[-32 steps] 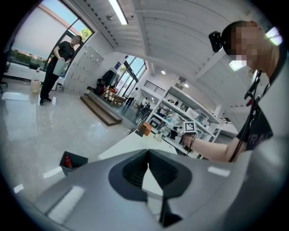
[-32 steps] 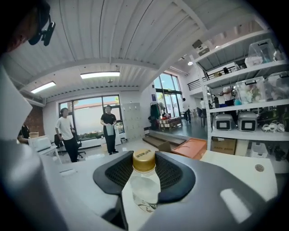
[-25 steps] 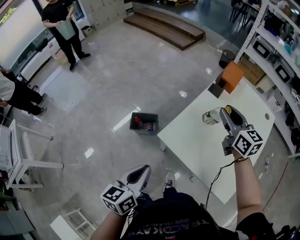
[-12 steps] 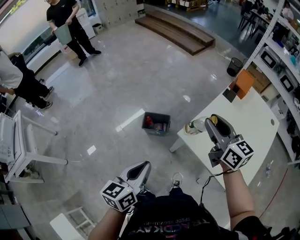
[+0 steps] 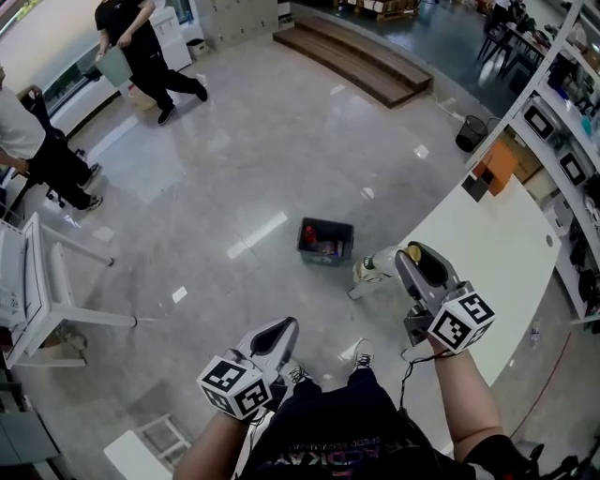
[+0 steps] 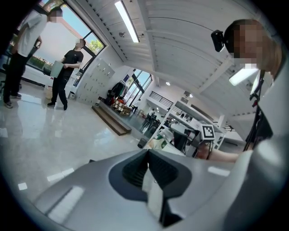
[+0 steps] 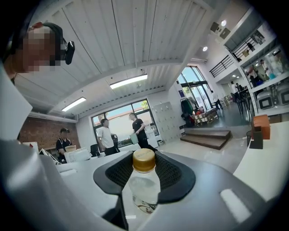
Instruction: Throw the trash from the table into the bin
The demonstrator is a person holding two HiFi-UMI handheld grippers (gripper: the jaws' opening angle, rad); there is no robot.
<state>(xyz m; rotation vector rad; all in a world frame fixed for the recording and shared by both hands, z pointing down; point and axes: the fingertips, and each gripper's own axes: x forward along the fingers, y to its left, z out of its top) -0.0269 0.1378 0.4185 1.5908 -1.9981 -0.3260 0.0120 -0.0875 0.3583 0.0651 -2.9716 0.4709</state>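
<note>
**Bottle in carry, bin ahead**

Left gripper (image 5: pixel 280 331): jaws together, empty, low at near left. Bin (image 5: pixel 325 241) on floor at centre, some trash inside. Right gripper (image 5: pixel 413 258) clamped on clear, gold-capped bottle (image 5: pixel 377 264), just off table (image 5: pixel 497 253) edge. Best carried level until squarely over bin, then released low to prevent bounce-out.

floor: glossy grey tiles (image 5: pixel 234 141), glare streaks | far end: wooden steps (image 5: pixel 352 61), grey lockers (image 5: pixel 234 19) | right: white table (image 5: pixel 497 253), shelving (image 5: pixel 562 127) | windows (image 7: pixel 122 115) beyond | ceiling (image 7: pixel 135 36): white panels, strip light (image 7: pixel 128 81)
</note>
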